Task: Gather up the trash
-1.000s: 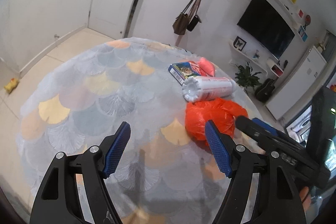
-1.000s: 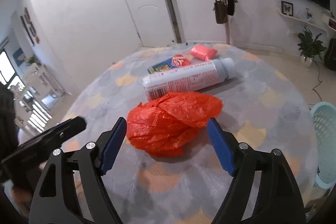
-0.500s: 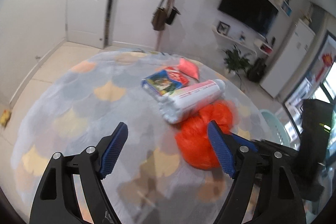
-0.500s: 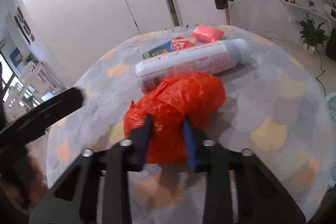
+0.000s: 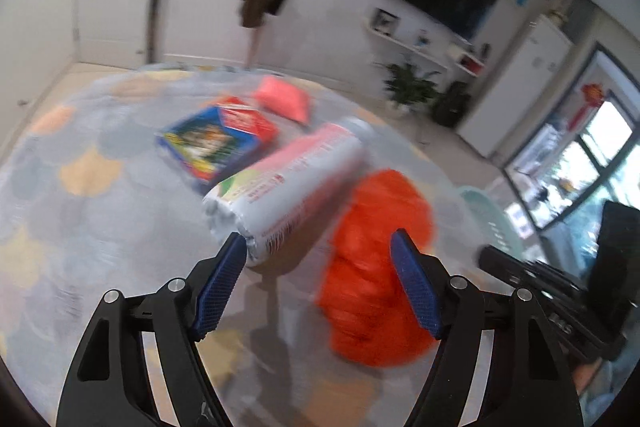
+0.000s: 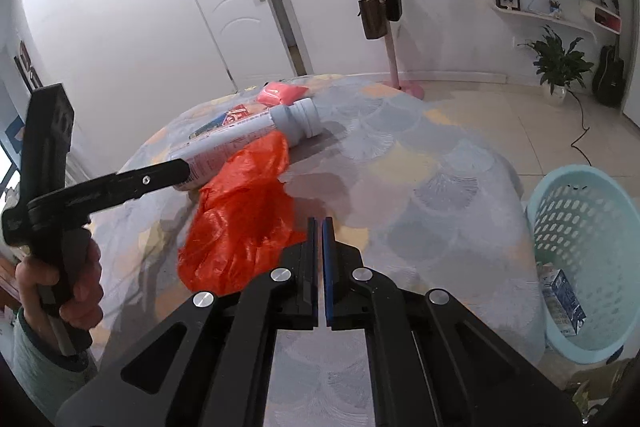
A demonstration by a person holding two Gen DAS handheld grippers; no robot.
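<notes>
An orange plastic bag (image 6: 240,223) hangs lifted off the round table, its corner pinched in my right gripper (image 6: 319,227), which is shut on it. In the left wrist view the bag (image 5: 372,283) shows blurred at right. A white-and-pink bottle (image 6: 244,143) lies on its side behind the bag; it also shows in the left wrist view (image 5: 288,187). My left gripper (image 5: 316,283) is open, its fingers spread near the bottle's base. A blue-and-red packet (image 5: 216,143) and a pink pouch (image 5: 284,99) lie farther back.
A light blue laundry-style basket (image 6: 588,267) stands on the floor right of the table, with a small blue carton (image 6: 562,301) inside. A pink coat stand (image 6: 380,7) with bags, a door, a plant and a TV are beyond the table (image 6: 420,167).
My right gripper closed on the orange bag and pulled it up and back toward me. My left gripper swung right and forward toward the bottle, still open.
</notes>
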